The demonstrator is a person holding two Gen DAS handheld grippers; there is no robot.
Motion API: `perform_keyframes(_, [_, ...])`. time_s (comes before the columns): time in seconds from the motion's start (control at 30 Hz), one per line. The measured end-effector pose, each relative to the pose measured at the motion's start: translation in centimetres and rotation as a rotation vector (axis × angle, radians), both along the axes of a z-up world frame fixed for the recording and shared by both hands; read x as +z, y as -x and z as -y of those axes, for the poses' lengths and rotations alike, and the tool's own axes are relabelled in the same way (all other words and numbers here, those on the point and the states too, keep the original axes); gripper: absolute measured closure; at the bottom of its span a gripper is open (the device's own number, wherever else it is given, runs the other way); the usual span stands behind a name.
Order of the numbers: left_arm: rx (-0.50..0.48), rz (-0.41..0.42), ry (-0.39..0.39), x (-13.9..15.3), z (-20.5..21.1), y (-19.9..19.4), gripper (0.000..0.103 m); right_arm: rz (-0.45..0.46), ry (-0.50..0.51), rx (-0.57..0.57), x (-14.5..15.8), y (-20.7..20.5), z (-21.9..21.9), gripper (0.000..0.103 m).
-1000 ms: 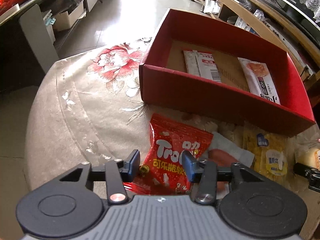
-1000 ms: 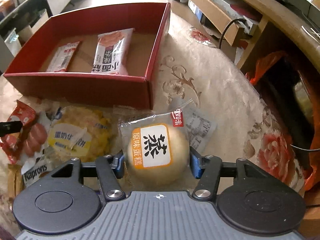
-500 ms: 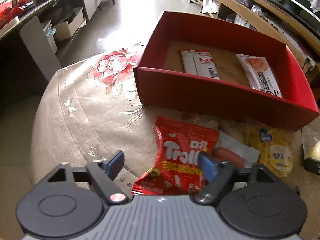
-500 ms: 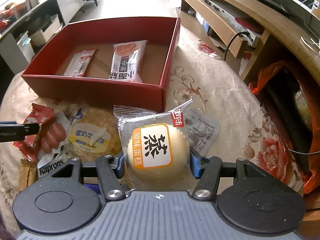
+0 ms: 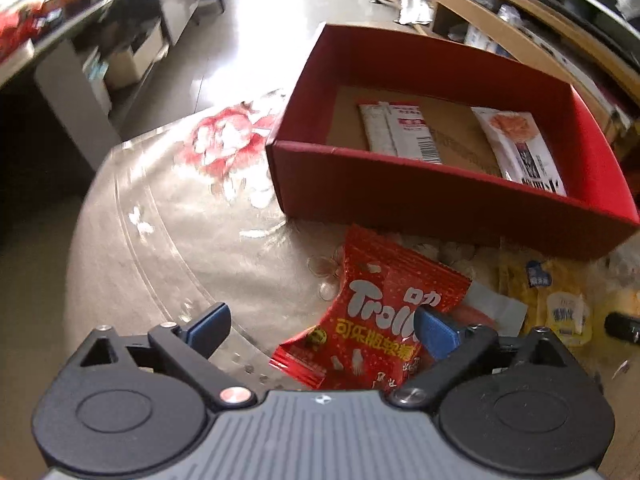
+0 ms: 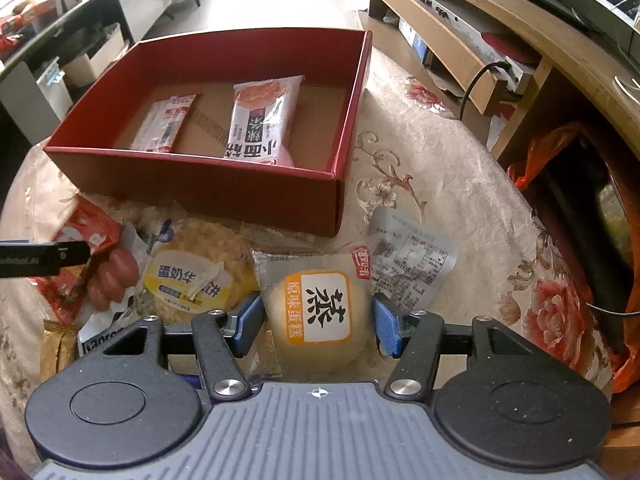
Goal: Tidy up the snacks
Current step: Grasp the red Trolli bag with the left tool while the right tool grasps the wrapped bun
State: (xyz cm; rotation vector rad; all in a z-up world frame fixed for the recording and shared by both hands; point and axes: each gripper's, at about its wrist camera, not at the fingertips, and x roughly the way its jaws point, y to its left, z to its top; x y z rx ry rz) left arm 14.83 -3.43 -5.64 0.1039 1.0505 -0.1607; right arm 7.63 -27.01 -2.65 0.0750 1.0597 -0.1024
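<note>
The right gripper [image 6: 318,326] sits narrowed around the round steamed cake packet [image 6: 318,312], its pads at each flank, seemingly holding it. The red box [image 6: 336,184] lies straight ahead beyond it, long axis crosswise. The left gripper [image 5: 320,330] gapes wide, the red Trolli bag [image 5: 376,316] toward its right finger, unheld.

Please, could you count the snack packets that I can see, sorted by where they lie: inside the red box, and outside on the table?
Inside the red cardboard box: 2, the narrow red-and-white sachet and the pink-and-white pillow packet.
On the table outside: 5, the red Trolli bag, sausage pack, yellow cake pack, steamed cake with orange label, grey foil pouch.
Total: 7, counting only clearly visible packets.
</note>
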Motion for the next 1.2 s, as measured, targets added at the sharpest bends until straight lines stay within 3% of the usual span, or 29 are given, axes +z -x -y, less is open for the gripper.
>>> perform_keyframes(0.13, [-0.065,0.013,-0.007,0.0,0.7,0.5,0.003,-0.005,-0.005,0.001,-0.1,0.0,0.1,0.037])
perform_keyframes(0.2, [-0.162,-0.012,-0.033,-0.5,2.0,0.9,0.002,-0.010,-0.002,0.008,-0.1,0.0,0.1,0.037])
perform_keyframes(0.33, [-0.269,0.054,-0.110,-0.7,3.7,1.3,0.000,-0.028,0.024,0.033,-0.7,-0.1,-0.2,0.035])
perform_keyframes(0.53, [-0.202,-0.056,0.038,-1.0,1.4,-0.1,0.007,-0.056,0.008,0.030,-1.6,-0.5,0.2,0.033])
perform_keyframes(0.87, [-0.191,-0.057,0.074,-1.2,-0.3,-0.4,0.008,-0.067,-0.009,0.028,-2.0,-0.7,0.5,0.031])
perform_keyframes(0.93, [-0.174,-0.071,0.089,-1.1,-0.6,-0.2,0.013,-0.065,-0.008,0.021,-2.1,-0.7,0.5,0.031])
perform_keyframes(1.07, [-0.204,-0.048,0.087,-0.3,-0.3,0.9,0.044,-0.063,-0.003,0.015,-2.0,-0.8,0.6,0.036])
perform_keyframes(1.2, [-0.160,-0.057,0.069,-0.3,-0.7,1.2,0.049,-0.062,0.016,0.030,-1.9,-0.6,0.3,0.038])
